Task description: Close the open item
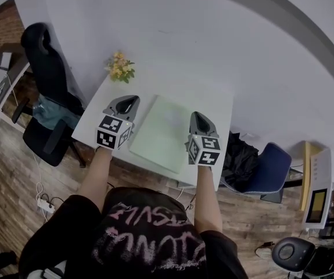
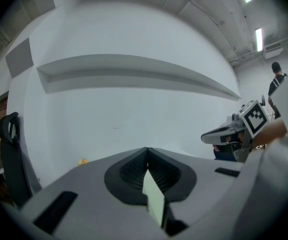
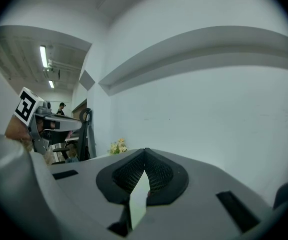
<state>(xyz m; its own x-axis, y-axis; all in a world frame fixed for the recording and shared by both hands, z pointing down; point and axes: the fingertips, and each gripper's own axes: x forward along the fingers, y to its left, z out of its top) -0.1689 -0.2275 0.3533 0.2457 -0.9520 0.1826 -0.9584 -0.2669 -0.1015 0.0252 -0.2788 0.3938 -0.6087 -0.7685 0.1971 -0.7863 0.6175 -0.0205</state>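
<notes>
Left claw (image 1: pixel 132 101) and right claw (image 1: pixel 197 116) flank the green folder (image 1: pixel 164 133) above the tabletop (image 1: pixel 216 97), forearms stretched forward side by side. Left gripper view: jaws together on a thin folder edge (image 2: pixel 154 195), aimed nearly level at the wall. Right gripper view: the same grip on the folder's edge (image 3: pixel 138 200).

Open tabletop (image 1: pixel 214 106) flanks the folder (image 1: pixel 164 133); flowers (image 1: pixel 120 67) stand in the far left corner.
</notes>
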